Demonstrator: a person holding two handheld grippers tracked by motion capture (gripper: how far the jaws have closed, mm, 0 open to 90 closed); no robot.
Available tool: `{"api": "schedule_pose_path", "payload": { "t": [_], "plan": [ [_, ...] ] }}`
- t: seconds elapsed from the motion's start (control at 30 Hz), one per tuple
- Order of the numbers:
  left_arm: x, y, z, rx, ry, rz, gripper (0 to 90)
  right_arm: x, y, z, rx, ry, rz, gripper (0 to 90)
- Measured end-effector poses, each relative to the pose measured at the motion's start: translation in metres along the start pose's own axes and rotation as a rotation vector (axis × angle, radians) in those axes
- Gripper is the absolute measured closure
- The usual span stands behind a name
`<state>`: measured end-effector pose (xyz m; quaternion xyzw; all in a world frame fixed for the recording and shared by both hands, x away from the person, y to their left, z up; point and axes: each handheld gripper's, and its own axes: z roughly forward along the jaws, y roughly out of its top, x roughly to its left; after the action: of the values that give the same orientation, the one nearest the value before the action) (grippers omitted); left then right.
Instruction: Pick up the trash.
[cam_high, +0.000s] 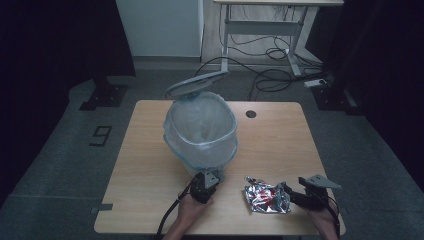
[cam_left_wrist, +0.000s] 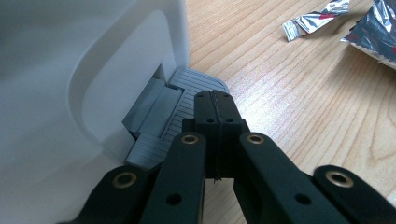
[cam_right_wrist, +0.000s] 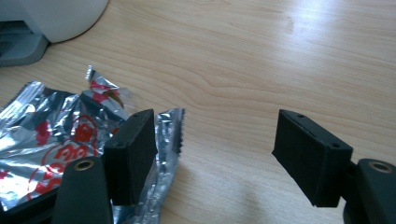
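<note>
**Pedal held down, wrapper not yet gripped**

The left claw (cam_left_wrist: 215, 105), jaws pressed together with nothing between them, is resting its tips on the grey foot pedal (cam_left_wrist: 187, 100) at the base of the white bin (cam_high: 201, 131). In the high view the lid (cam_high: 196, 83) is standing open behind the rim and the liner is showing. The right claw (cam_right_wrist: 224, 154) is standing wide, holding nothing. The silver foil wrapper (cam_right_wrist: 56, 140) is lying flat on the tabletop (cam_high: 145, 165), just right of the bin base; one jaw is sitting over the wrapper's edge, the other over bare wood.

Risks, as judgement:
- Closing from here is likely catching only a thin edge of the foil; the slick film could be slipping out on the lift.
- The small torn strip (cam_left_wrist: 308, 21) lying apart may be getting left behind.
- The left claw is sitting near the pedal's outer edge; if it is sliding off, the lid drops before the wrapper arrives.
</note>
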<state>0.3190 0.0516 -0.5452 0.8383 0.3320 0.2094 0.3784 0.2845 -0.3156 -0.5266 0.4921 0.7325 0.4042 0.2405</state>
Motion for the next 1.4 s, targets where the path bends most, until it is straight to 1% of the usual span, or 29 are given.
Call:
{"api": "schedule_pose_path", "payload": {
  "t": [0.27,0.37,0.4,0.43,0.47,0.53,0.57,0.67,0.7,0.73,0.8,0.9,1.0,1.03,1.1,1.13,1.33,1.37,1.4],
  "plan": [
    [-0.001,0.0,0.0,-0.002,0.005,0.002,90.0,0.009,-0.003,0.009,0.038,0.017,-0.023,30.0],
    [-0.001,0.0,0.0,-0.002,0.006,0.004,90.0,0.01,-0.005,0.013,0.049,0.02,-0.025,33.8],
    [-0.001,0.0,0.0,-0.002,0.006,0.004,90.0,0.01,-0.006,0.014,0.05,0.03,-0.022,39.2],
    [-0.001,0.0,0.0,-0.002,0.007,0.005,90.0,0.01,-0.006,0.014,0.05,0.03,-0.022,39.2],
    [-0.001,0.0,0.0,-0.002,0.007,0.005,90.0,0.01,-0.006,0.014,0.051,0.034,-0.021,42.4],
    [-0.001,0.0,0.0,-0.001,0.008,0.008,90.0,0.011,-0.006,0.014,0.054,0.049,-0.021,51.5],
    [-0.001,0.0,0.0,-0.001,0.008,0.008,90.0,0.011,-0.006,0.014,0.054,0.049,-0.021,51.5],
    [-0.001,0.0,0.0,0.0,0.009,0.013,90.0,0.013,-0.006,0.014,0.06,0.07,-0.025,60.6],
    [-0.001,0.0,0.0,0.0,0.009,0.014,90.0,0.014,-0.006,0.016,0.068,0.084,-0.026,67.7],
    [-0.001,0.0,0.0,0.0,0.009,0.015,90.0,0.014,-0.006,0.016,0.068,0.084,-0.026,67.7],
    [-0.001,0.0,0.0,0.0,0.009,0.015,90.0,0.014,-0.006,0.016,0.078,0.087,-0.031,77.1],
    [-0.001,0.0,0.0,0.001,0.009,0.016,90.0,0.012,-0.005,0.014,0.069,0.099,-0.016,86.0],
    [-0.001,0.0,0.0,0.0,0.009,0.015,90.0,0.009,-0.003,0.011,0.048,0.104,-0.007,88.3],
    [-0.001,0.0,0.0,0.0,0.009,0.015,90.0,0.009,-0.003,0.01,0.043,0.105,-0.003,88.4],
    [-0.001,0.0,0.0,0.0,0.009,0.015,90.0,0.006,-0.001,0.006,0.017,0.105,0.012,88.6],
    [-0.001,0.0,0.0,0.0,0.009,0.015,90.0,0.006,-0.001,0.006,0.017,0.105,0.012,88.6],
    [-0.001,0.0,0.0,0.0,0.008,0.017,90.0,0.001,0.005,-0.004,-0.038,0.107,0.042,89.0],
    [-0.002,0.0,0.0,0.0,0.008,0.015,90.0,0.0,0.007,-0.008,-0.052,0.106,0.046,89.3],
    [-0.002,0.0,0.0,-0.001,0.008,0.015,90.0,0.0,0.007,-0.008,-0.052,0.106,0.046,89.3]
  ]
}}
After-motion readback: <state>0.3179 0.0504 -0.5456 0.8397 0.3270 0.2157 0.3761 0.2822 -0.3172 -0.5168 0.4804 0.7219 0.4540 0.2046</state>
